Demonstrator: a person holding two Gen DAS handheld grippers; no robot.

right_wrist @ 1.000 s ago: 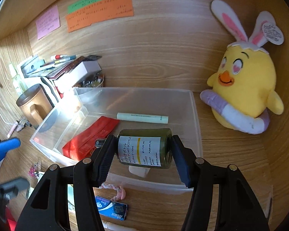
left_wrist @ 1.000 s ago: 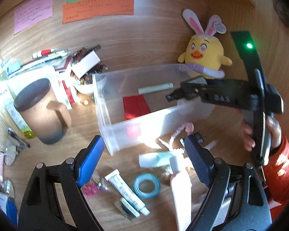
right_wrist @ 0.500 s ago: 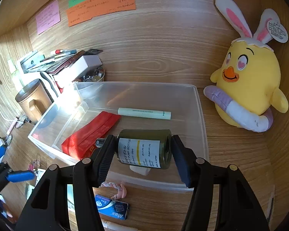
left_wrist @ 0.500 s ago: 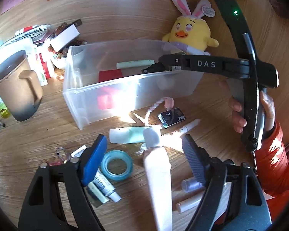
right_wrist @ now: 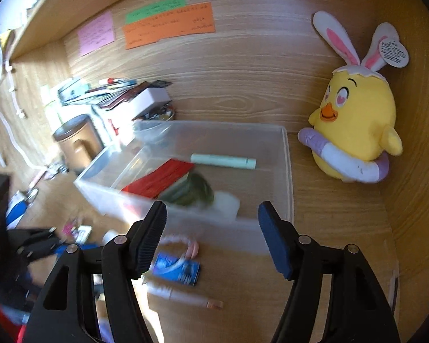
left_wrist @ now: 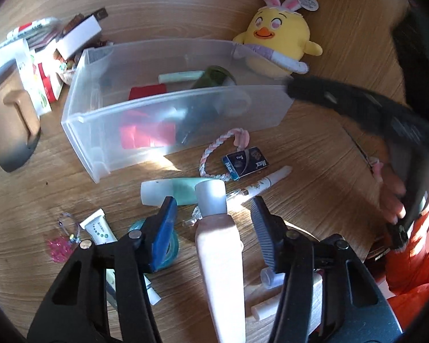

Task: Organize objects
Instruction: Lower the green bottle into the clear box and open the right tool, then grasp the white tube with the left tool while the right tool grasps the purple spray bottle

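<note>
A clear plastic bin (left_wrist: 168, 108) (right_wrist: 286, 171) holds a red pouch (left_wrist: 148, 91) (right_wrist: 160, 177), a pale green tube (left_wrist: 181, 75) (right_wrist: 223, 160) and a dark green pump bottle (left_wrist: 214, 77) (right_wrist: 191, 190) lying on its side. My right gripper (right_wrist: 211, 230) is open and empty, just in front of the bin's near wall. My left gripper (left_wrist: 213, 220) is open, its jaws on either side of a pink tube with a grey cap (left_wrist: 214, 228) that lies on the desk, not touching it.
On the desk lie a teal tube (left_wrist: 174, 191), a blue Max box (left_wrist: 244, 163) (right_wrist: 176, 268), a pink-white rope ring (left_wrist: 220, 148), a tape roll (left_wrist: 170, 245), a small white tube (left_wrist: 98, 227) and a white pen (left_wrist: 267, 181). A brown mug (left_wrist: 8, 131) stands left, a yellow plush chick (left_wrist: 277, 43) (right_wrist: 354, 125) right.
My right gripper has opened and let the green bottle go into the bin, then pulled back. My left gripper has come down over the pink tube.
</note>
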